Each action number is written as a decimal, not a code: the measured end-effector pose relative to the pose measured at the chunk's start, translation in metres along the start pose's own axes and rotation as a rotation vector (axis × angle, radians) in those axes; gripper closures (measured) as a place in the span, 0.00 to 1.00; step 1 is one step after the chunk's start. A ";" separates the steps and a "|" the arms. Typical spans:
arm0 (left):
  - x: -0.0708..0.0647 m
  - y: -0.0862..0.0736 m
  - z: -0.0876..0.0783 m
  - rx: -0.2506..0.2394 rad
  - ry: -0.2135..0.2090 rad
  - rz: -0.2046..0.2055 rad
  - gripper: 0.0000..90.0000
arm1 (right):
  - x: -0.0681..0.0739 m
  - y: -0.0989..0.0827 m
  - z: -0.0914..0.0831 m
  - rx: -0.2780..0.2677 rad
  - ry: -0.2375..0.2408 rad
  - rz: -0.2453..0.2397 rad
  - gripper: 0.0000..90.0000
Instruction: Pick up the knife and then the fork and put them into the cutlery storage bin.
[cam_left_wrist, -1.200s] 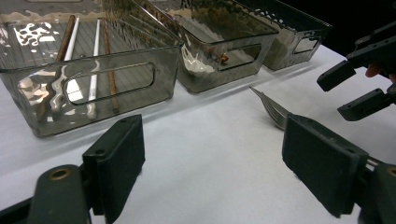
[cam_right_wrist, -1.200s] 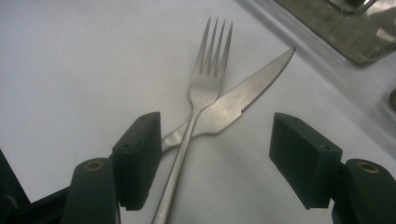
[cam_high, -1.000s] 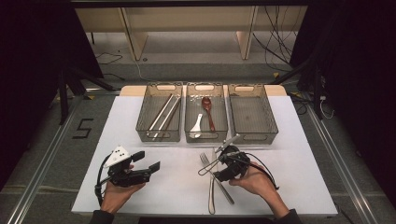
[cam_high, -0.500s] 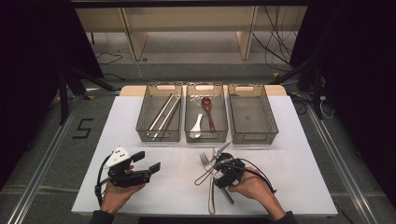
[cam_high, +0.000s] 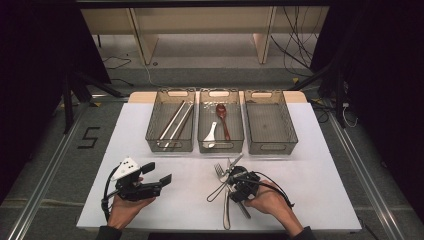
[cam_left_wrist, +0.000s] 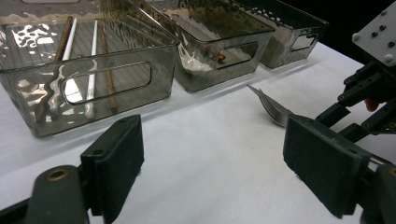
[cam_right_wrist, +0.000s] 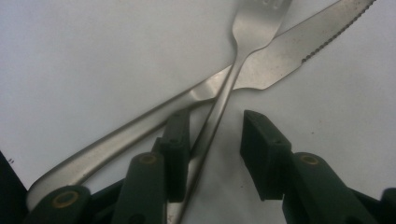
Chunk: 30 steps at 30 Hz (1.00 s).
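- The right gripper (cam_right_wrist: 215, 154) sits near the tabletop's (cam_high: 320, 165) front edge; its fingers (cam_right_wrist: 177, 149) are partly open and straddle the fork (cam_right_wrist: 252, 37) handle, the left one touching it.
- The fork lies crossed over a serrated knife (cam_right_wrist: 299, 51).
- The left gripper (cam_left_wrist: 219, 172), toward the front left corner, has its fingers spread wide, holding nothing.
- A "5" (cam_high: 89, 137) is marked on the floor left of the tabletop.

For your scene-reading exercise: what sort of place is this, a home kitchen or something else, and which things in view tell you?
Probably a lab or recording studio, not a kitchen: a white table ringed by dark curtains, loose cables on the floor, a taped numeral 5, and three clear bins sorting cutlery.
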<state>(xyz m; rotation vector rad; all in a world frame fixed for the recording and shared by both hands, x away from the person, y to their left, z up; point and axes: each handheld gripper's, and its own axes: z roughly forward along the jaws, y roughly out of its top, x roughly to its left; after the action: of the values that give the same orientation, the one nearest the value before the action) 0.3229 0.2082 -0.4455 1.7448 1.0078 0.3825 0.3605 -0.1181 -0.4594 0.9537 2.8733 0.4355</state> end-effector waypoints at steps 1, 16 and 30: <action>0.000 0.000 0.000 0.000 0.000 0.000 0.22 | 0.000 0.000 0.000 0.003 -0.007 -0.001 0.73; 0.000 -0.001 0.000 0.003 -0.001 -0.003 0.22 | -0.002 0.003 0.001 0.013 -0.006 0.005 0.90; -0.001 0.000 0.001 0.008 -0.004 0.007 0.22 | -0.004 0.003 0.000 0.017 -0.015 -0.053 0.94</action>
<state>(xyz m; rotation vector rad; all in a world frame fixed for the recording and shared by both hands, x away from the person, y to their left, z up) 0.3230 0.2066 -0.4459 1.7562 1.0018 0.3803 0.3654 -0.1175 -0.4588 0.8775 2.8856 0.3991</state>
